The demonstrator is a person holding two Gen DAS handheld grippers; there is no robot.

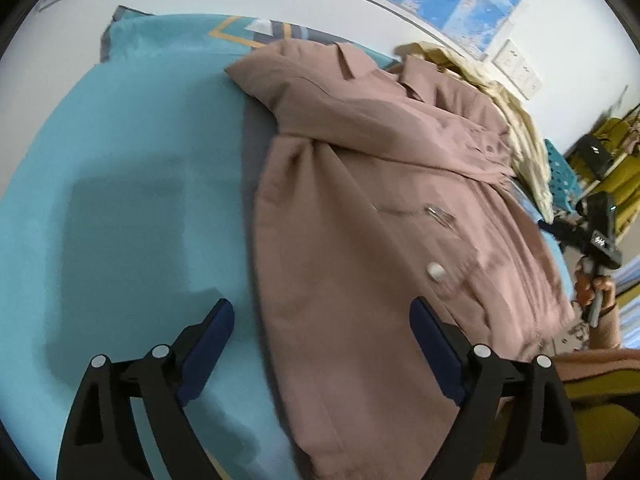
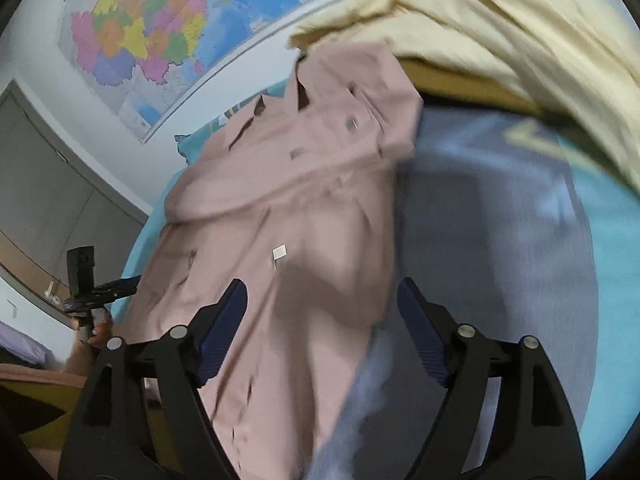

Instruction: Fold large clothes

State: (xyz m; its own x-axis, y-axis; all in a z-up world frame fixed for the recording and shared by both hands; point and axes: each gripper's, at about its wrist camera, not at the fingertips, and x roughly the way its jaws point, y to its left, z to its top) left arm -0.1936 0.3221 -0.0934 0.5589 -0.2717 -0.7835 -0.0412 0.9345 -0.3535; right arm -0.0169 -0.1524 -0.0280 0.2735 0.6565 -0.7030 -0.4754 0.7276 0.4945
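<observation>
A dusty-pink coat [image 1: 360, 184] lies on the teal bedspread [image 1: 132, 160], collar toward the wall, its sides folded inward. My left gripper [image 1: 322, 350] is open above the coat's near left edge, nothing between its dark blue pads [image 1: 208, 344]. In the right wrist view the same pink coat [image 2: 280, 208] stretches away from me. My right gripper [image 2: 320, 330] hangs open over the coat's lower right part, and its pads [image 2: 224, 328] press on nothing. Across the coat, each view shows the other hand-held gripper: the right one [image 1: 600, 240] and the left one [image 2: 92, 292].
A cream-yellow garment [image 2: 500, 40] is heaped at the coat's right, beside the collar. A grey patterned patch of the bedspread [image 2: 480, 220] lies right of the coat. A coloured map [image 2: 152, 28] hangs on the wall behind the bed. A blue crate [image 1: 560, 172] stands beyond the bed.
</observation>
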